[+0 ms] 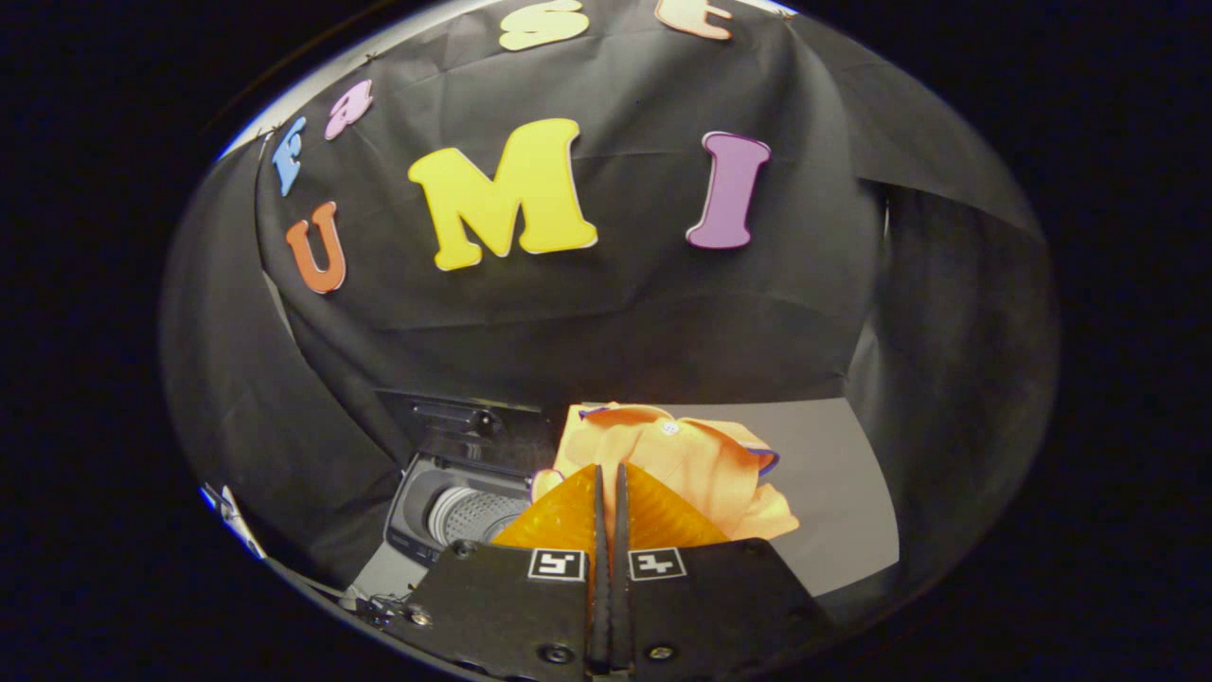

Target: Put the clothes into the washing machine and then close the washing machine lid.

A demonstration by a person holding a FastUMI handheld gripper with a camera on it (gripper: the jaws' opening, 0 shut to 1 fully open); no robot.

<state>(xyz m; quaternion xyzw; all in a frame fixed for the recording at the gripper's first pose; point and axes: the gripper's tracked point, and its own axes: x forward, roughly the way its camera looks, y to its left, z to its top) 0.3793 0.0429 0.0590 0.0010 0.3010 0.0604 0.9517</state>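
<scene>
My gripper (609, 471) has its two fingers pressed together, and an orange garment (682, 459) with a white button and a dark-trimmed collar bunches up right at their tips. The cloth spreads out ahead of the fingers and to both sides of them, so it looks pinched between them. To the left of the fingers, lower down, stands a small top-loading washing machine (417, 530). Its dark lid (464, 421) is raised at the back and its ribbed white drum (473, 516) is open to view.
A light grey tabletop (833, 493) runs under and to the right of the garment. Black cloth walls close the booth behind and on both sides. A few small wires lie near the washer's front corner (374, 601).
</scene>
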